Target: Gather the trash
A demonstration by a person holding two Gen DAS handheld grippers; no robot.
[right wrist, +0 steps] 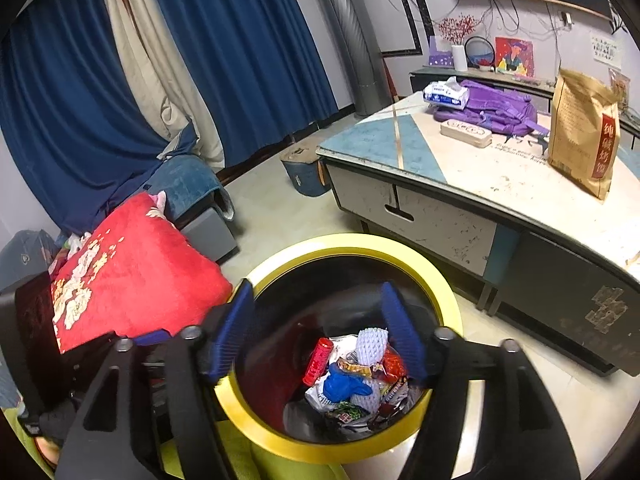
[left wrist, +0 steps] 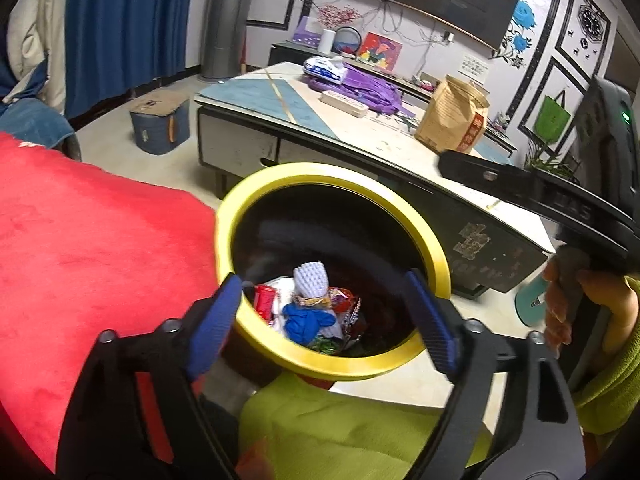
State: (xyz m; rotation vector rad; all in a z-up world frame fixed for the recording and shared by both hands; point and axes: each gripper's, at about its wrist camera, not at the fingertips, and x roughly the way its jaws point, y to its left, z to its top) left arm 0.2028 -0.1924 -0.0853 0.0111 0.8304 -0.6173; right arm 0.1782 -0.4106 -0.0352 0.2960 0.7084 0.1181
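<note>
Bin [right wrist: 444, 300] (yellow-rimmed) on floor [right wrist: 272, 220]

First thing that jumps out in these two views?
The yellow-rimmed bin dead centre, on the floor below both open hand-held grippers, left and right, with a blue glove on top of wrappers inside. Next, the red cushion left of the bin, and the brown paper bag standing on the low table behind.

A glossy yellow plastic rim [right wrist: 444, 304] was seen on the bin. The red cushion [right wrist: 140, 272] was covered in plush cloth. The bench [right wrist: 500, 184] top was scuffed and matt, and a brown paper bag [right wrist: 580, 132] was creased.
</note>
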